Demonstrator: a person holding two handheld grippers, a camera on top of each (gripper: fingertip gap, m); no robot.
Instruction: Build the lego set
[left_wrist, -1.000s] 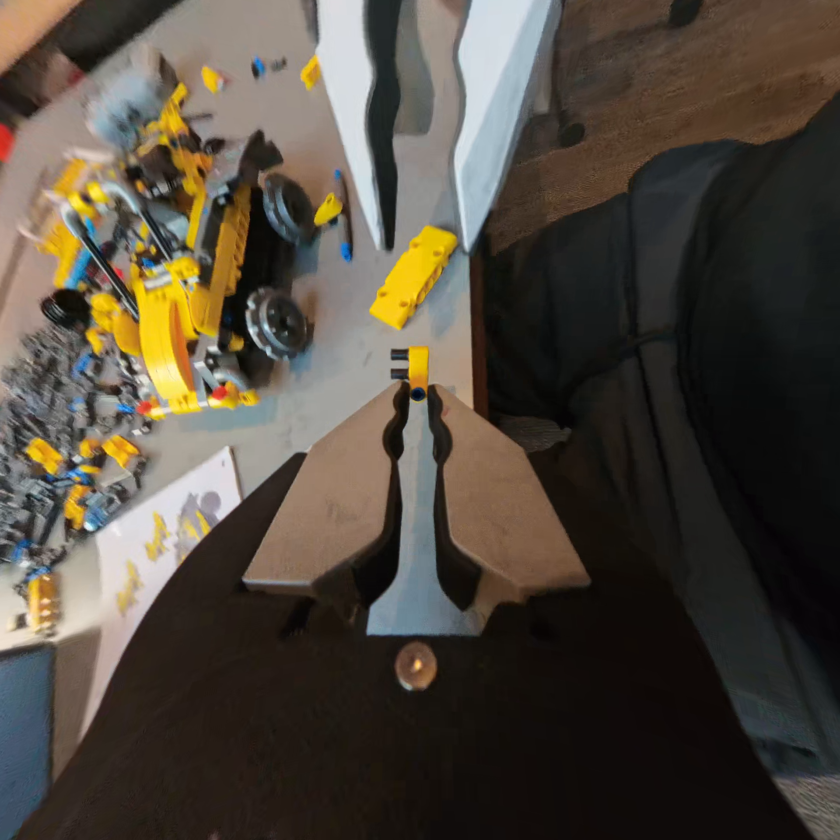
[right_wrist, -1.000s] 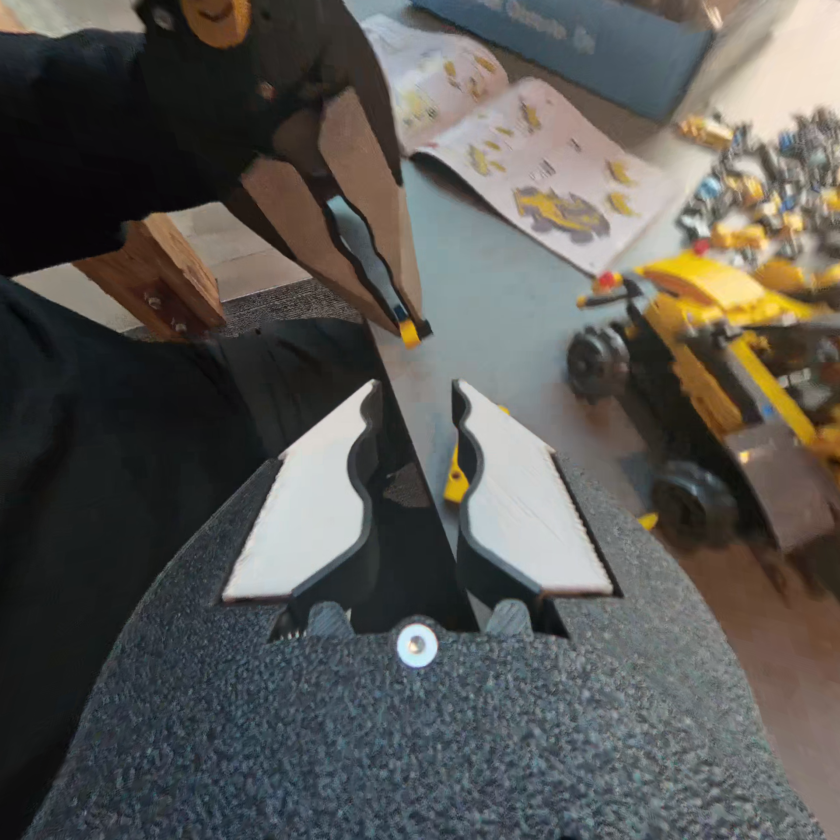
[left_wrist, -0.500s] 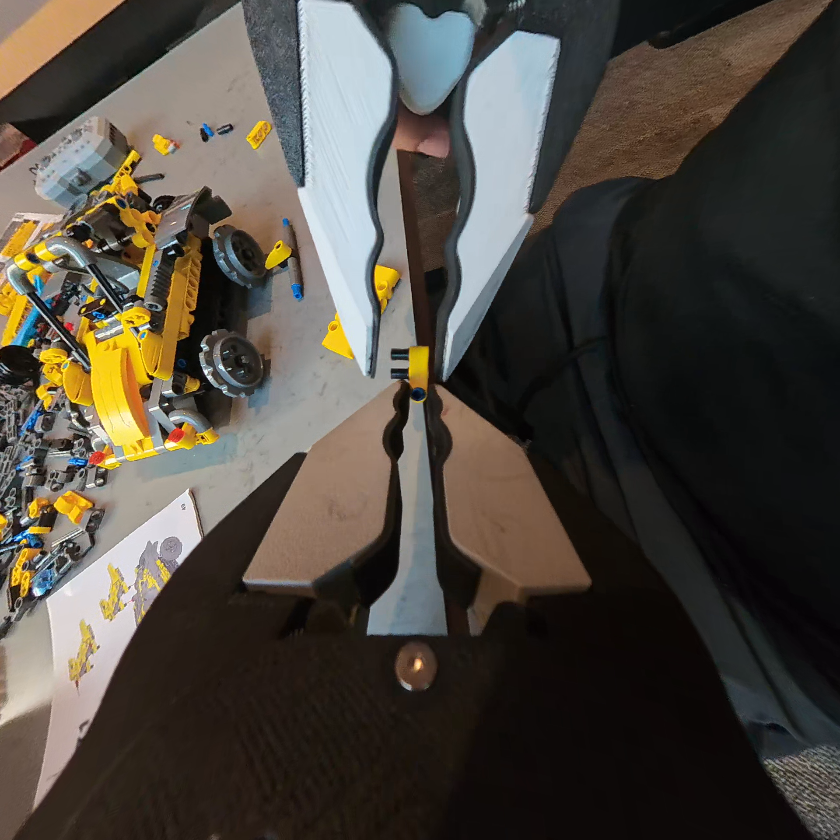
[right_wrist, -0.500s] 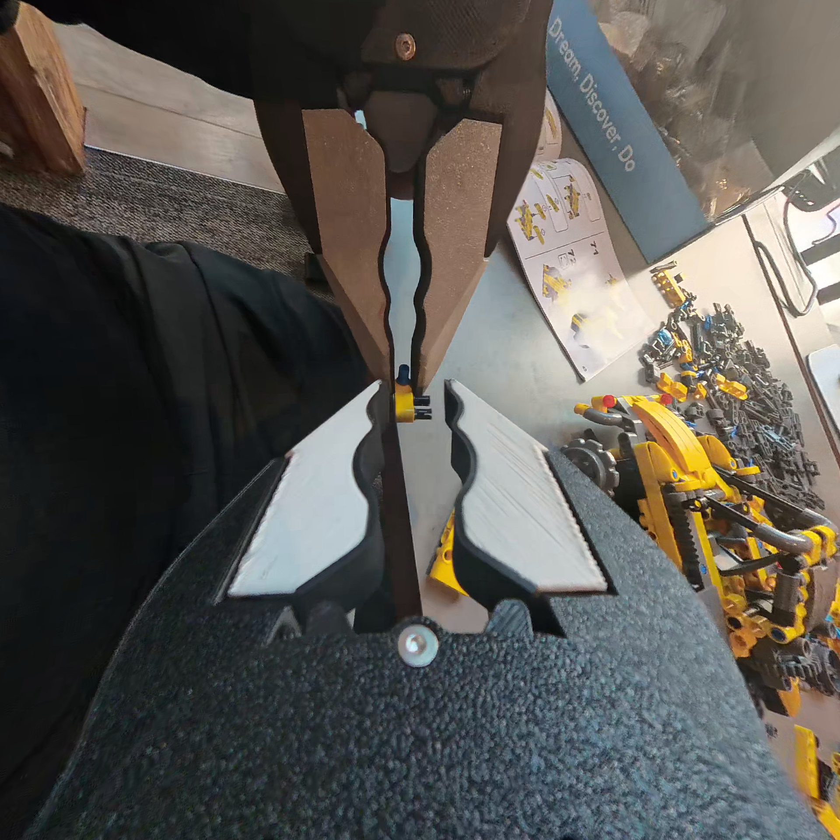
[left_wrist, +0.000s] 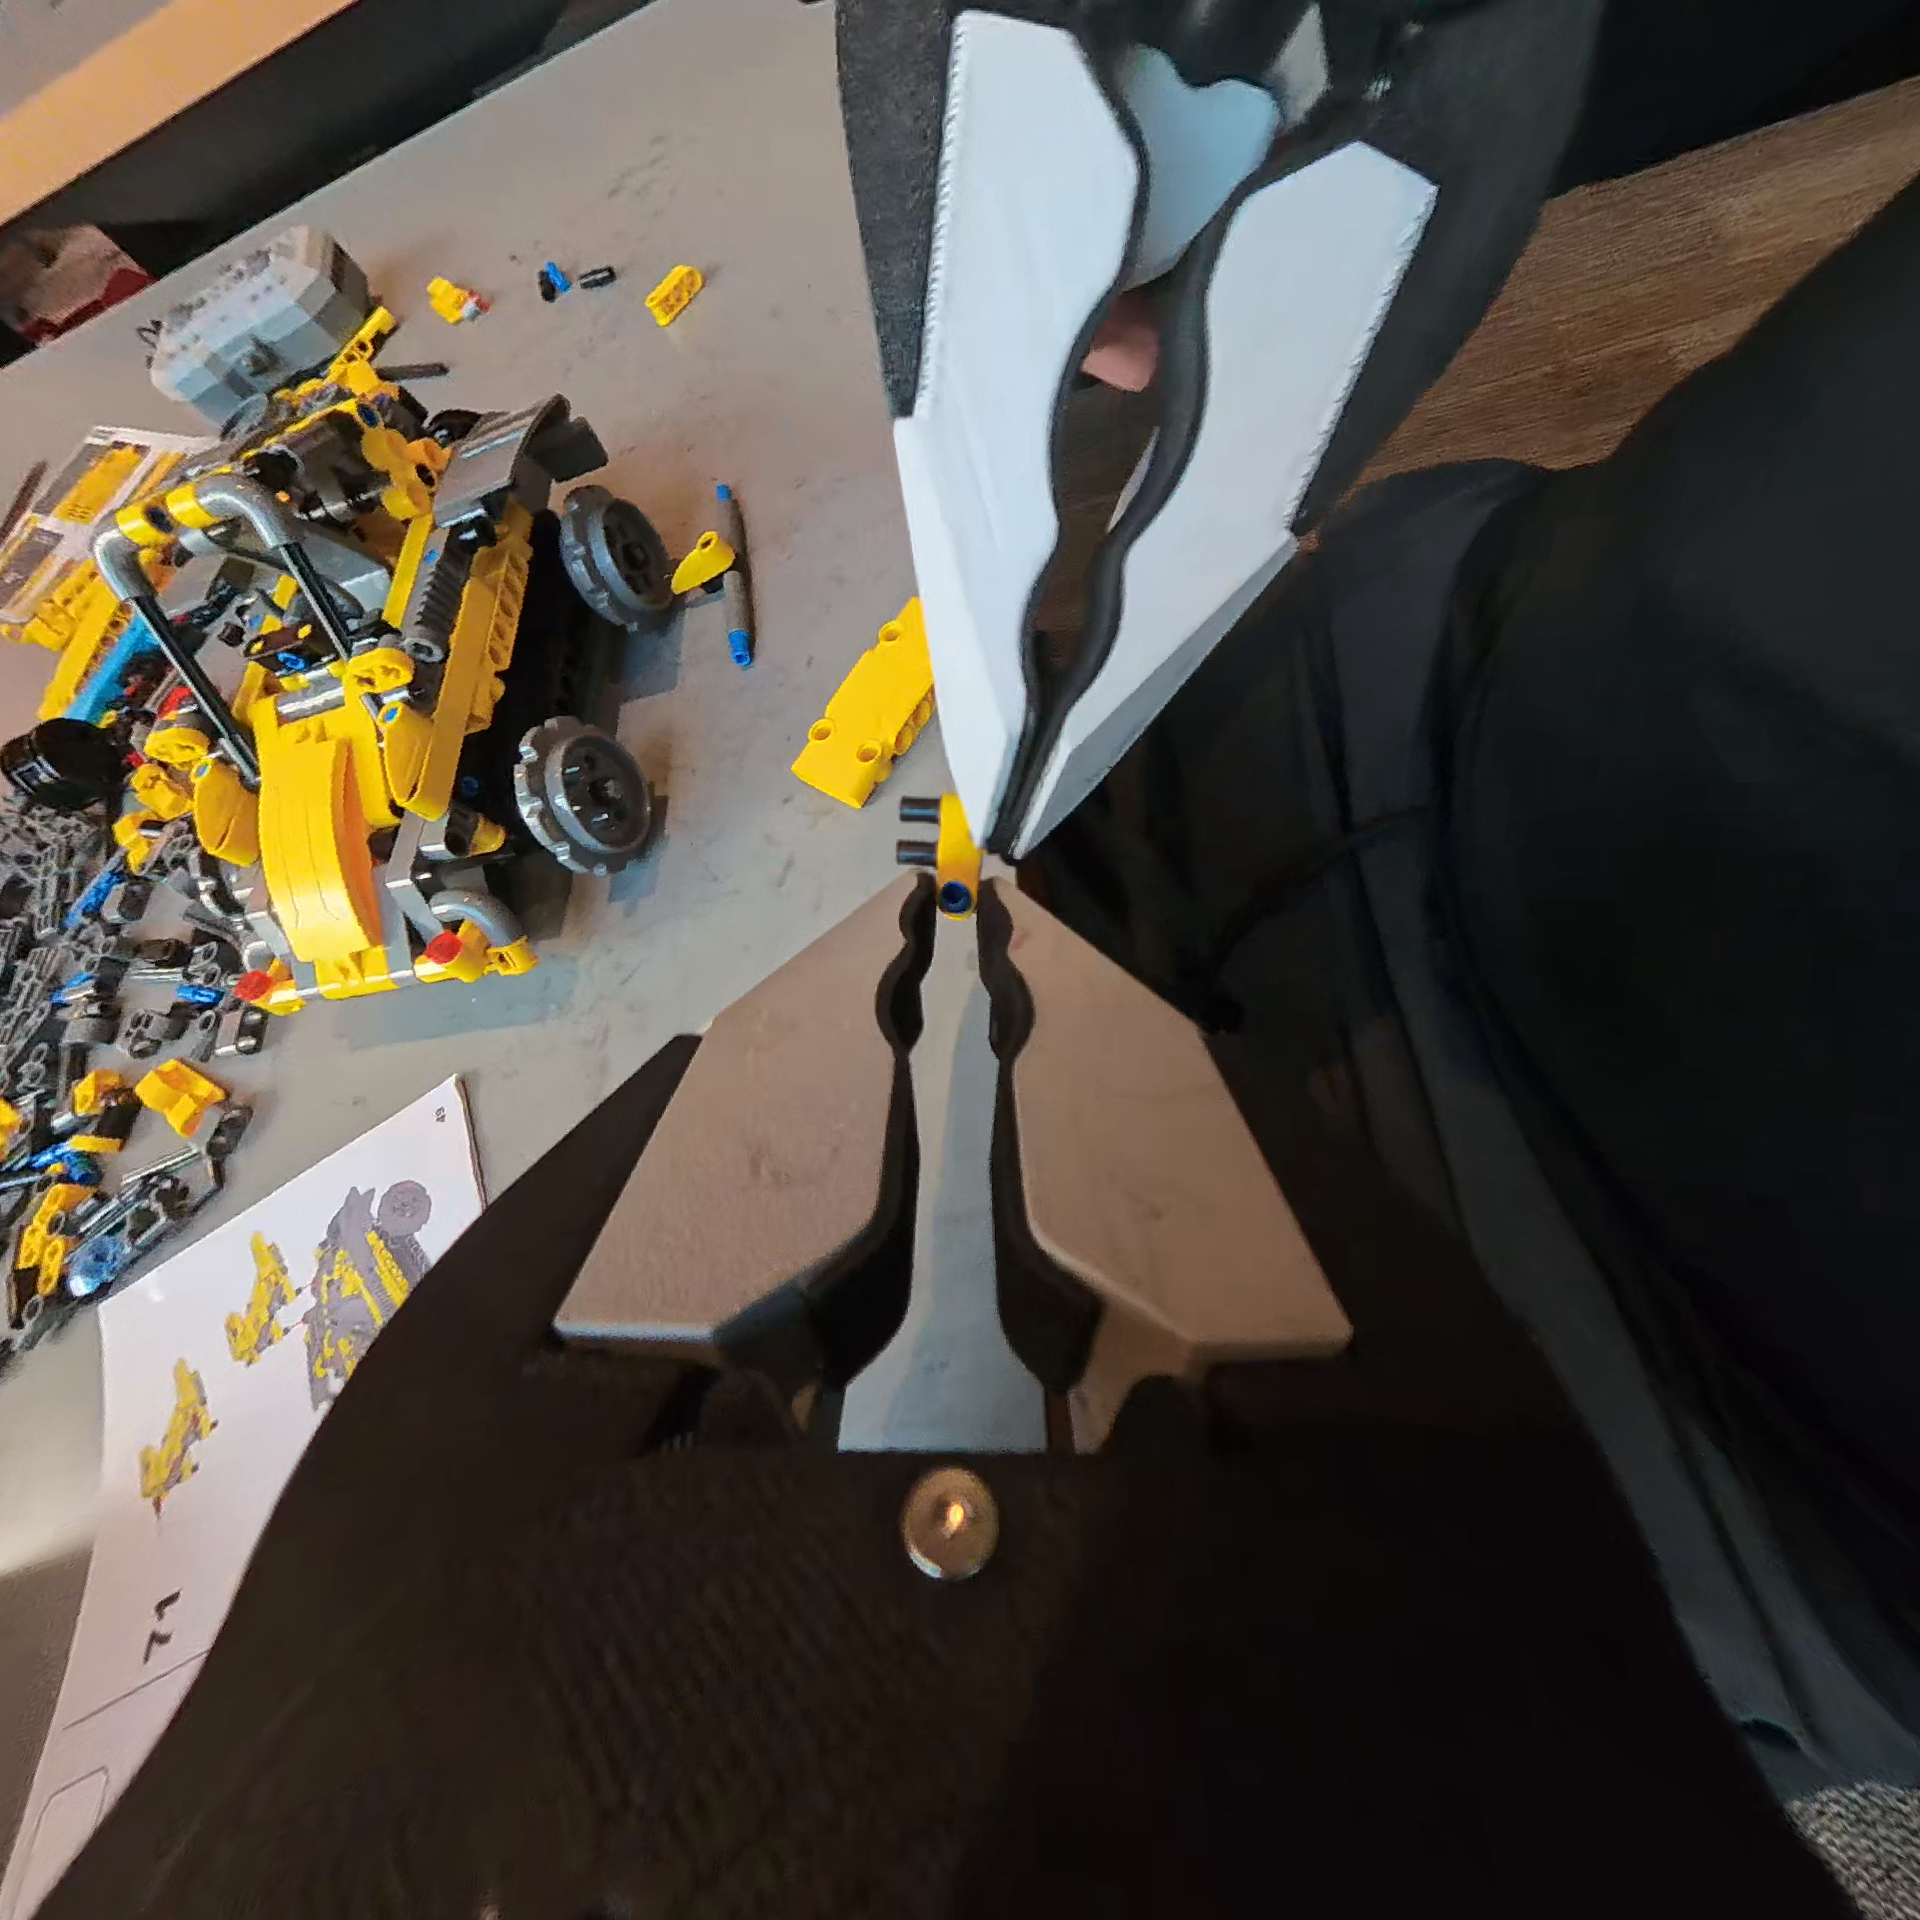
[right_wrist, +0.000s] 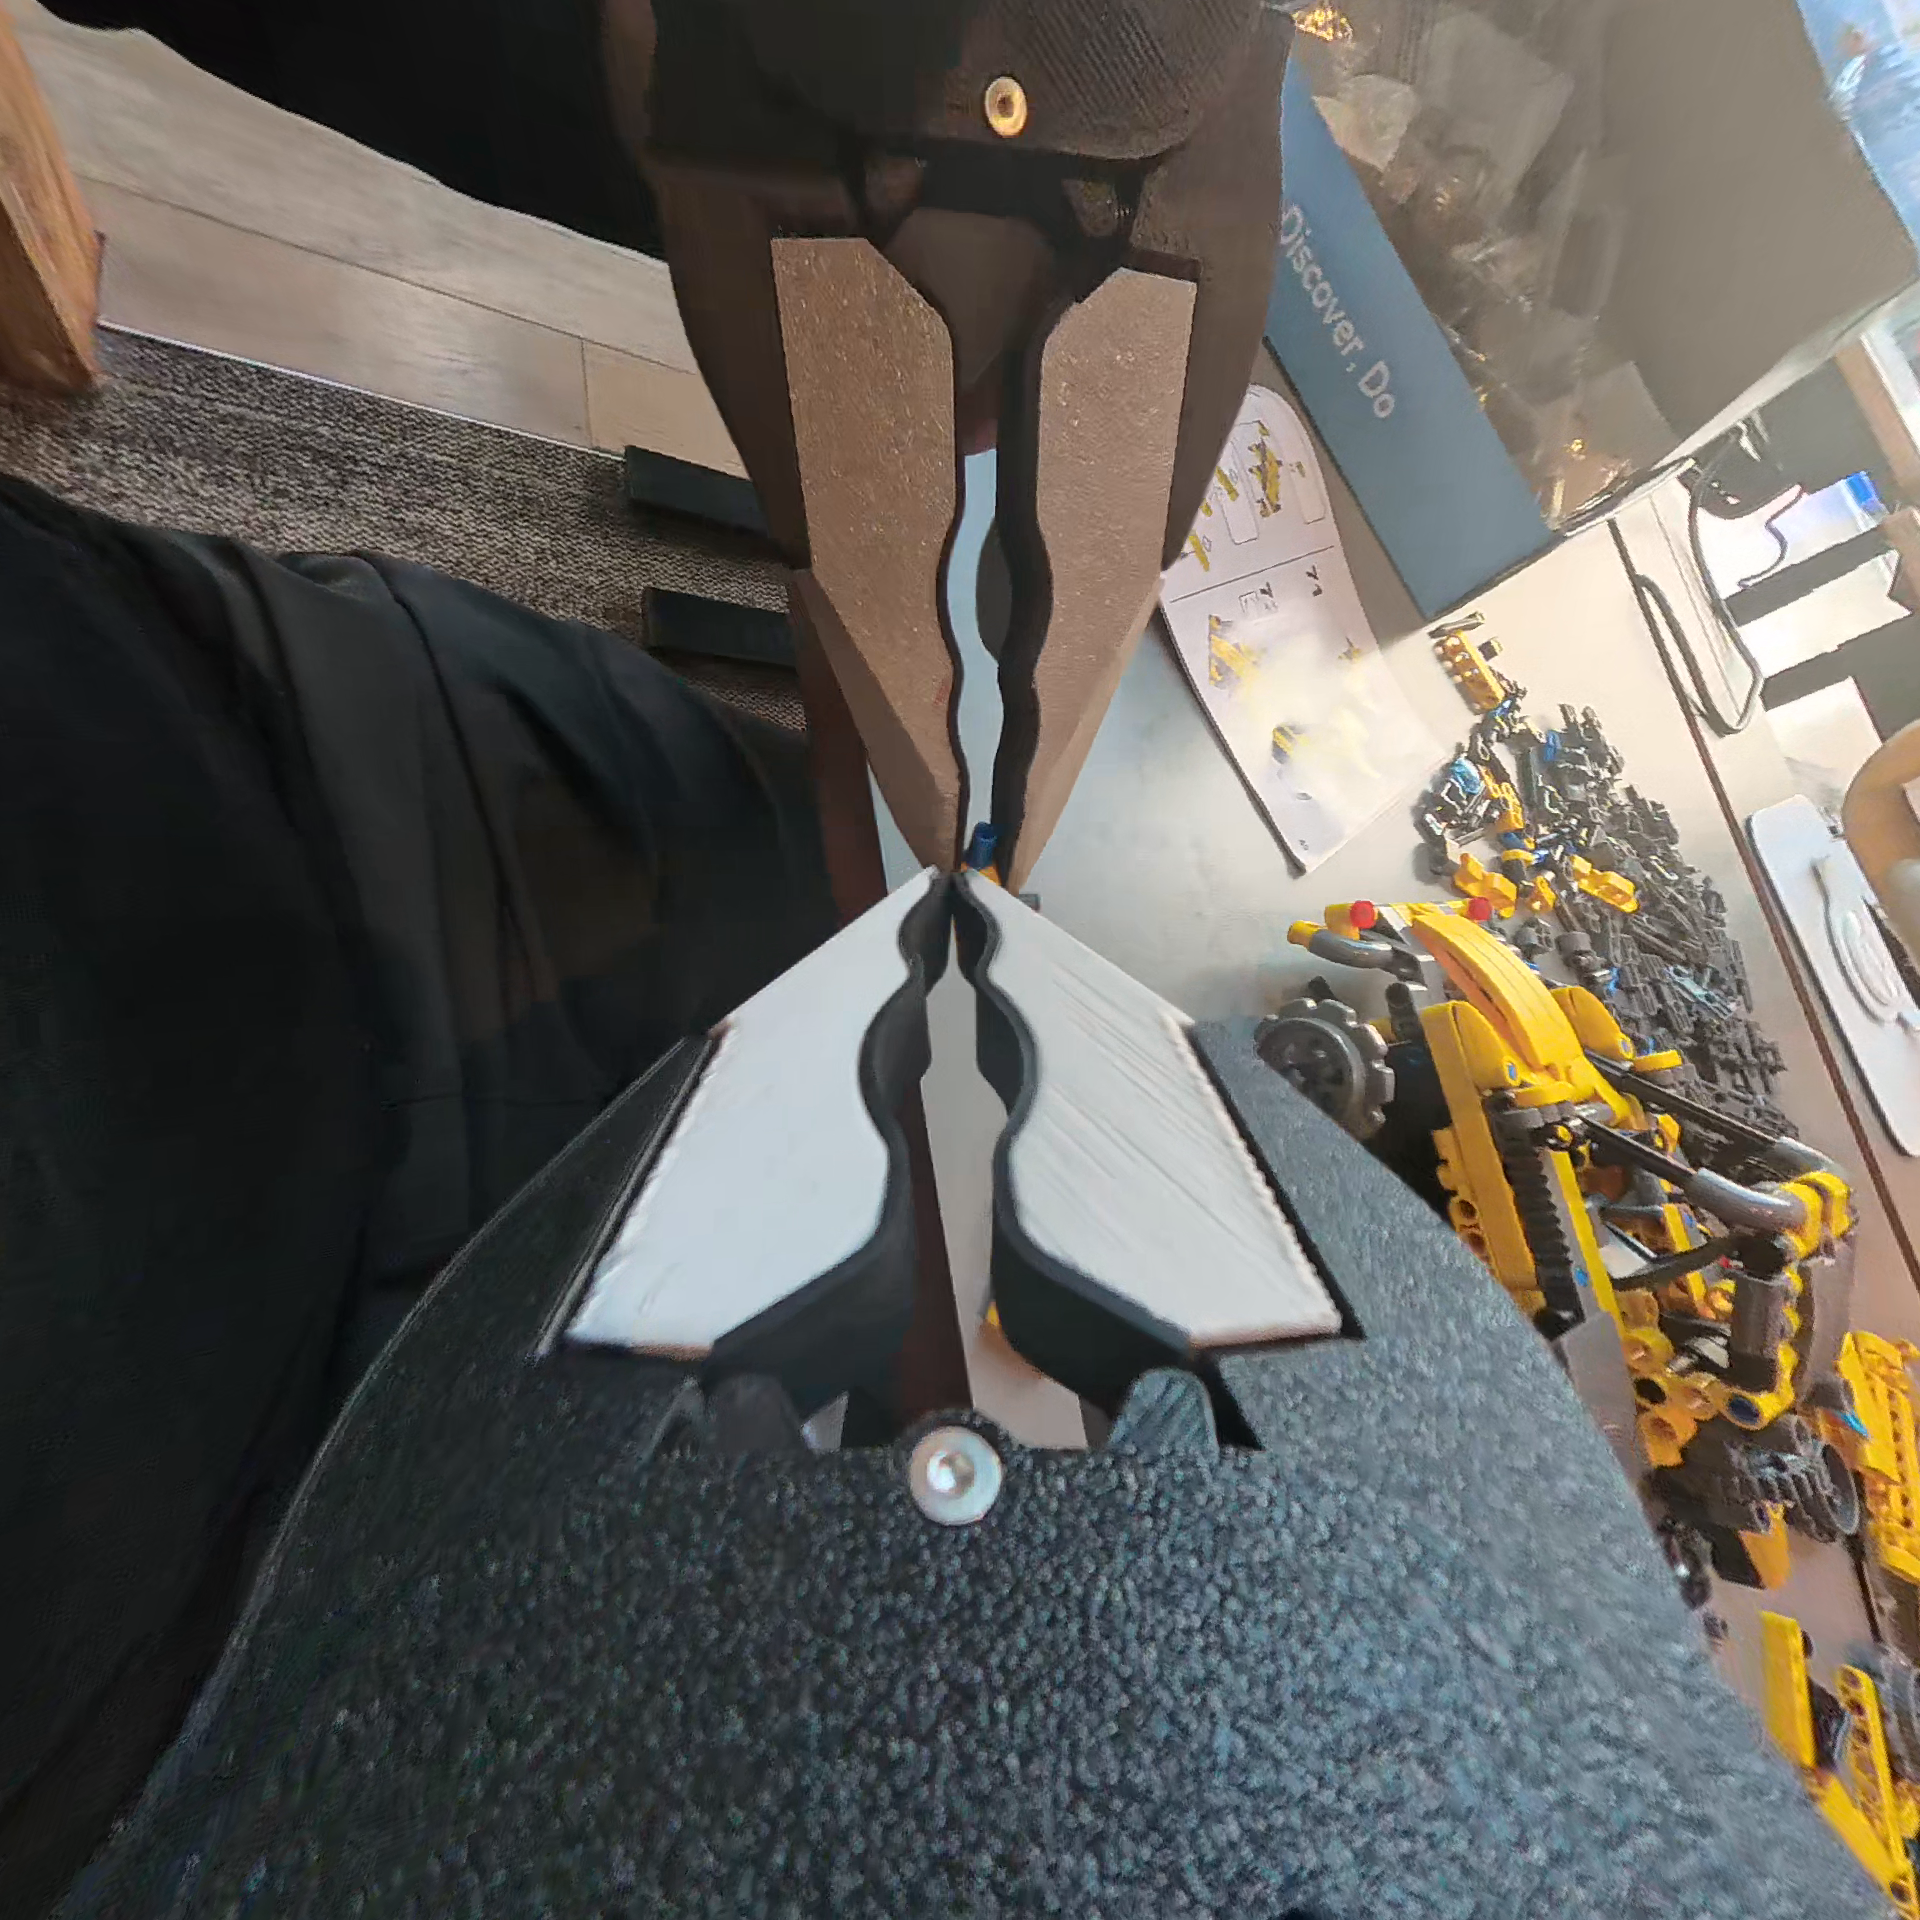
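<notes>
Right gripper closed in since earlier, now clenched on yellow connector; left gripper clamps it too, at table edge.

A grey table is carrying everything, its near edge running just under the left gripper tips. A half-built yellow vehicle is sitting well to the left of those tips, with a flat yellow beam lying between it and the white right gripper. A grey axle with blue ends is resting beside the vehicle's far wheel. An open instruction booklet is lying left of the left gripper's body, beside a heap of loose small parts. A grey block is standing beyond the vehicle.
</notes>
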